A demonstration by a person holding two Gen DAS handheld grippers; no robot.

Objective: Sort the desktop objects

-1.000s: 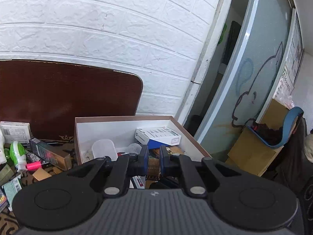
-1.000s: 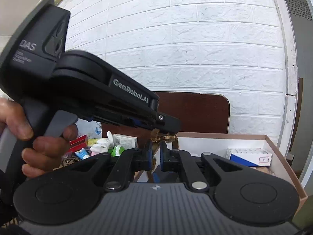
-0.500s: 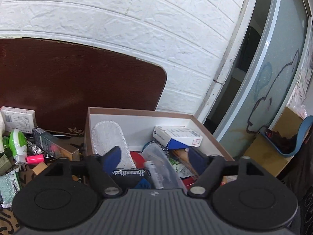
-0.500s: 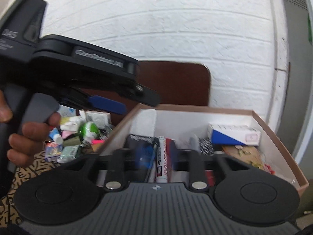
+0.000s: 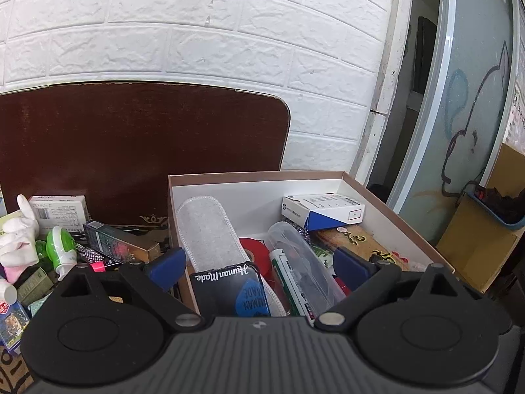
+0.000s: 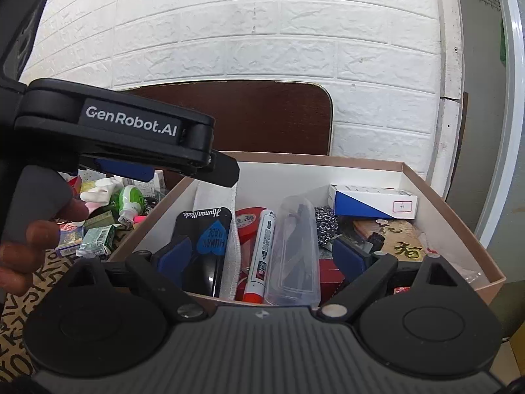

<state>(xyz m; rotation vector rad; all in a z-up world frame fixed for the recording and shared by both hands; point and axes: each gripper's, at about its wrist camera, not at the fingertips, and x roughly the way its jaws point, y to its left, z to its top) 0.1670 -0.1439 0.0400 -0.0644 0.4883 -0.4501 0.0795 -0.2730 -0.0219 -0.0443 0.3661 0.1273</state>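
Both tongs, shut a second ago, now spread wide, empty: left tongs point(image 5: 259, 267), right tongs point(image 6: 261, 256). Black HumanMade pouch point(image 6: 205, 239) now lies inside box point(image 6: 459, 193) (drop apparently done). Table clutter point(image 5: 62, 249) remains unsorted.

"GenRobot.AI" runs along the left tongs point(image 6: 226, 172); "HumanMade" and "HUMAN MADE" mark the black case point(image 5: 226, 287) between the fingers.

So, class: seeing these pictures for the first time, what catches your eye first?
The open cardboard box crammed with odds and ends, a black Human Made case at its left end and a blue-and-white carton at the back. Left of the box, small items litter the table.
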